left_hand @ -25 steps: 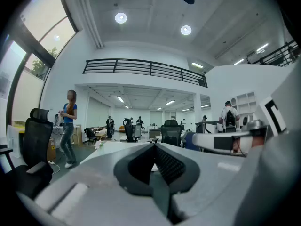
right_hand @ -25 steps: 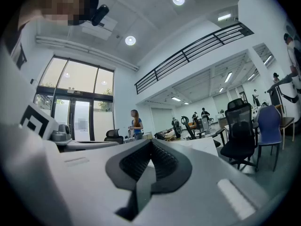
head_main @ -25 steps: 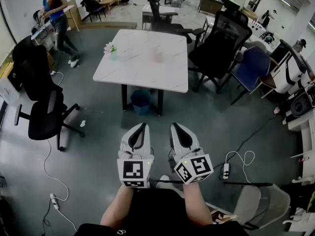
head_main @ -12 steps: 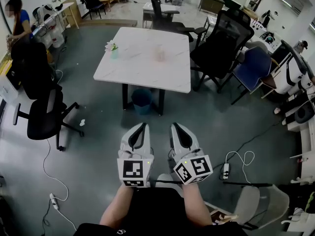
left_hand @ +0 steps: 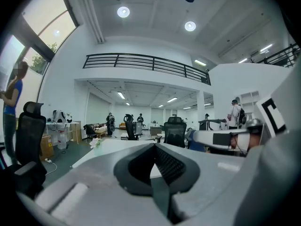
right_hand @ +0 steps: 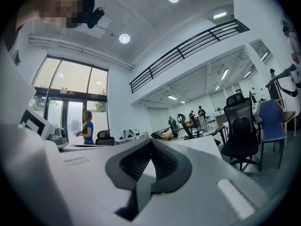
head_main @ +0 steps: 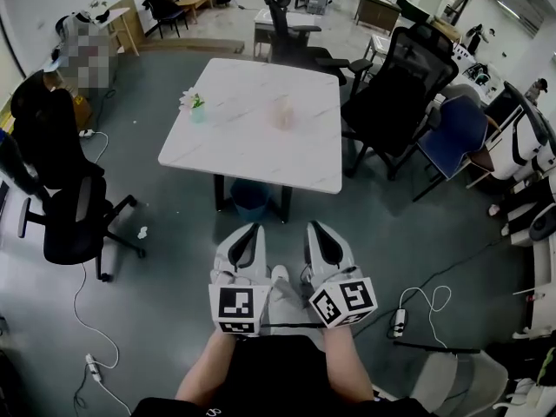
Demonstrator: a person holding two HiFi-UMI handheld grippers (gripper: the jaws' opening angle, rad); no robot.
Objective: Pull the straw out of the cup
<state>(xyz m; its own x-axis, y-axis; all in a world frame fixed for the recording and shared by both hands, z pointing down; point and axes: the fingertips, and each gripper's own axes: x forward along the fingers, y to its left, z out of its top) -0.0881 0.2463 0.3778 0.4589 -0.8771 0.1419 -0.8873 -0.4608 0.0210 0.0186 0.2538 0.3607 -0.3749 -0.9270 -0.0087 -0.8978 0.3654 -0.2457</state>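
2 tools clenched and empty: left tool (head_main: pixel 246 233) and right tool (head_main: pixel 317 231), side by side, near. The pale pink translucent cup (head_main: pixel 280 111) sits on the white marble counter (head_main: pixel 252 159), far off; straw too small to see. Likely best: approach, steady cup, pinch straw, pull straight up.

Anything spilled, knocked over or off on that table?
Nothing stands out: cup and flower pot stand upright on the white table, no spill visible. Only a small white scrap lies on the floor.
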